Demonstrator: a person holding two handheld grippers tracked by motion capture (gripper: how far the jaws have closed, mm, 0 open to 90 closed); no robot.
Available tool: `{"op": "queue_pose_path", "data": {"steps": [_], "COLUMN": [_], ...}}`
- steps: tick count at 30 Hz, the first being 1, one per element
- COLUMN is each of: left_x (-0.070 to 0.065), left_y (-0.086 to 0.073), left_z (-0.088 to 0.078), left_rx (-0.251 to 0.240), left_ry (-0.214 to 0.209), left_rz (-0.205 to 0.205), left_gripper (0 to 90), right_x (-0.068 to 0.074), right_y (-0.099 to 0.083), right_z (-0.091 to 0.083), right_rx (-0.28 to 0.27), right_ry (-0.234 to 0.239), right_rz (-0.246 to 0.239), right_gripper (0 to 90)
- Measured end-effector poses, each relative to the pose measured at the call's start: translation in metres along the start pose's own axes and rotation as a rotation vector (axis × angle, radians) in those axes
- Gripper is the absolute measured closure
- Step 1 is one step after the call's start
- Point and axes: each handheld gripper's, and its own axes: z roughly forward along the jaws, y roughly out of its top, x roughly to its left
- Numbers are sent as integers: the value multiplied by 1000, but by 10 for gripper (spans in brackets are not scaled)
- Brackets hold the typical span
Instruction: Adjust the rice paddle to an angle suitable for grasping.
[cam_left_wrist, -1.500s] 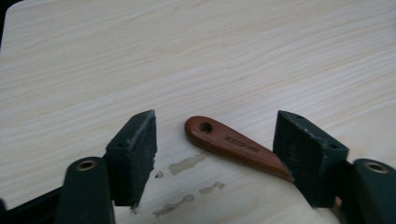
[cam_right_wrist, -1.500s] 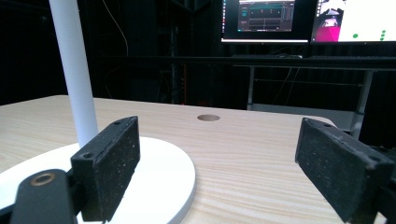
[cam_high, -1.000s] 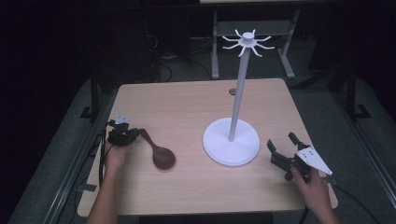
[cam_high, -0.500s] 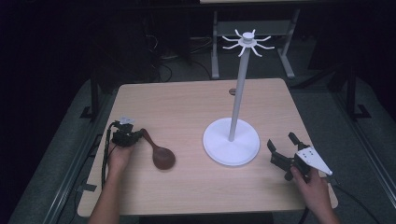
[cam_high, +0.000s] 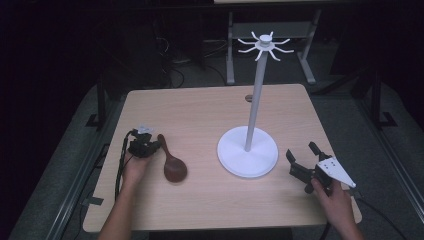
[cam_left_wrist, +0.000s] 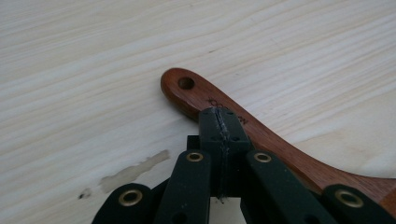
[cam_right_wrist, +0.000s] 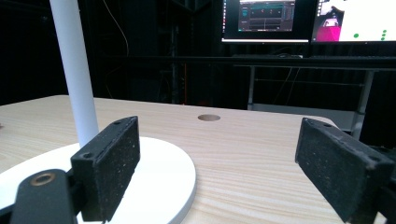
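Table (cam_high: 210, 115), one spoon (cam_high: 172, 164), one stand (cam_high: 248, 150)

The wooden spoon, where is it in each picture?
High view: the wooden spoon lies left of the middle, by the left gripper.
Left gripper view: its handle runs from the middle to the bottom right, under the shut jaws.
Right gripper view: not in it.
Shared landmark: the table.

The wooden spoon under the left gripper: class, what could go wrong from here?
1. The left gripper, shut above the wooden spoon's handle near the hole end, holds nothing; lifting now would likely leave the spoon on the table.
2. A grasp that far from the bowl may let it tip.
3. The open right gripper sits close to the stand's base and could nudge it.
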Motion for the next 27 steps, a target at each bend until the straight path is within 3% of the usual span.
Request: {"op": "queue_pose_path", "data": {"steps": [3,11,19,27], "left_x": [-5,-18,-36,-52], "left_y": [1,5,10,14], "left_z": [2,6,10,13], "left_rx": [-2,8,-1,10], "left_ry": [-15,-46,-89,-120], "left_rz": [3,73,102,166], "left_gripper": [900,900,900,900], "right_x": [0,0,0,0], "right_y": [0,0,0,0], "right_z": [0,0,0,0], "right_rx": [0,-1,0,-1], "right_ry": [0,0,1,1], "right_rz": [-1,-2,-1,-5], "right_gripper": [135,135,135,135]}}
